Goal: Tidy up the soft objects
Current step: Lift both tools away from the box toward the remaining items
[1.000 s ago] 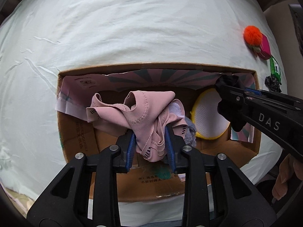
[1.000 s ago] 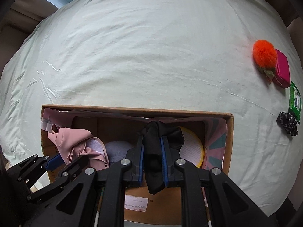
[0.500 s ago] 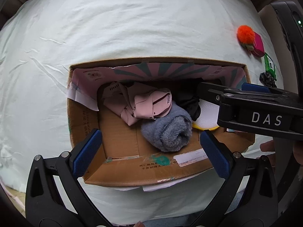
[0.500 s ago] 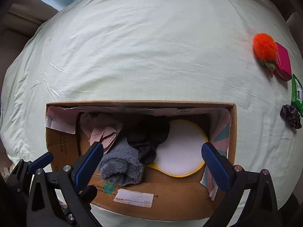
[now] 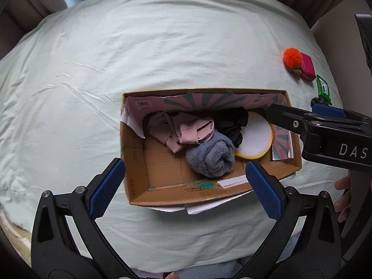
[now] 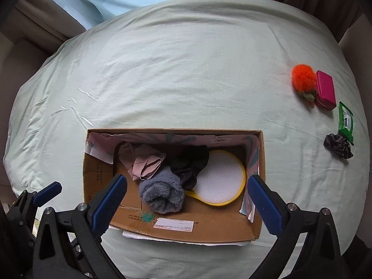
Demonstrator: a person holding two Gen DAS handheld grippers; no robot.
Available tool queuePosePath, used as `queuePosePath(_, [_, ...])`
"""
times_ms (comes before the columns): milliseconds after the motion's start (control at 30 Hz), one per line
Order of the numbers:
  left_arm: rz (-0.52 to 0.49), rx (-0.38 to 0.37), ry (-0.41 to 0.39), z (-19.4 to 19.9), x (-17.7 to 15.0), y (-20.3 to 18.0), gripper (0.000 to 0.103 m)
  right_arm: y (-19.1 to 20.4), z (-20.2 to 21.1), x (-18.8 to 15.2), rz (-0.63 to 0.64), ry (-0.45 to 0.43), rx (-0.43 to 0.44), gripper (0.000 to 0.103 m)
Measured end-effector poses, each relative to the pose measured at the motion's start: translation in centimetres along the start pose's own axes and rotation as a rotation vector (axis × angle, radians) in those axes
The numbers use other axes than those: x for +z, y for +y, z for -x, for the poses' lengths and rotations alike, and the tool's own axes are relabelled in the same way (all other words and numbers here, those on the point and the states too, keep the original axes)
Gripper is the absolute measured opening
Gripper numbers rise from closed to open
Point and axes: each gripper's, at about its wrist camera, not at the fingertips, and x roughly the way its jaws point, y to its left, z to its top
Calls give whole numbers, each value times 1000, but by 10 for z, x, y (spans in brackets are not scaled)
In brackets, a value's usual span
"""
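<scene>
An open cardboard box (image 5: pixel 137 160) (image 6: pixel 260 186) lies on the pale green bed. Inside lie a pink garment (image 5: pixel 183 131) (image 6: pixel 146 166), a grey fuzzy roll (image 5: pixel 211 155) (image 6: pixel 161 194), a black garment (image 5: pixel 233 125) (image 6: pixel 189 167) and a round white pad with a yellow rim (image 5: pixel 255 139) (image 6: pixel 220 181). My left gripper (image 5: pixel 184 188) is open and empty above the box's near edge. My right gripper (image 6: pixel 186 200) is open and empty above the box; it also shows at the right of the left wrist view (image 5: pixel 325 125).
On the bed at the right lie an orange pompom (image 5: pixel 292 57) (image 6: pixel 303 78), a magenta case (image 5: pixel 308 67) (image 6: pixel 325 89), a green packet (image 5: pixel 323 87) (image 6: pixel 346 121) and a black scrunchie (image 6: pixel 338 145). Curtains and a wall stand beyond the bed.
Both grippers have opened, dropping the pink and the black garment into the box, and have pulled back and up from it.
</scene>
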Motion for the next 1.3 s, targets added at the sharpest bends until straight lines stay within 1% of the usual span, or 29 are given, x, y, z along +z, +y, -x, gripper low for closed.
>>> queuePosePath(167, [11,7,-61,35,-12,6,103,7,38,-13,4,-61,7,103])
queuePosePath(367, [6,23,-128,79,-26,11,103,5,88,-31,-14,-153,5,103])
queuePosePath(500, [17,25,-182,110,-32,10,103,-3,124,-41,-22,-212,-34,103])
queuePosePath(733, [15,21,-261,158,-41,-6,103,-26,190,-61,-45,-329,-52,103])
queuePosePath(900, [-14,14,-350,193,-47,-28,103,-48,224,-77,-69,-396,-69,103])
queuePosePath(1033, [-43,16,-416,218,-49,-53,103,-66,247,-92,-74,-450,-124,103])
queuePosePath(1100, [-57,9,-439,226,-48,-66,103,-77,257,-97,-87,-474,-126,103])
queuePosePath(1200, [-87,1,-448,228,-45,-89,103,-96,267,-103,-109,-515,-118,103])
queuePosePath(1300, [-104,-18,-450,227,-39,-112,103,-117,276,-109,-135,-551,-179,103])
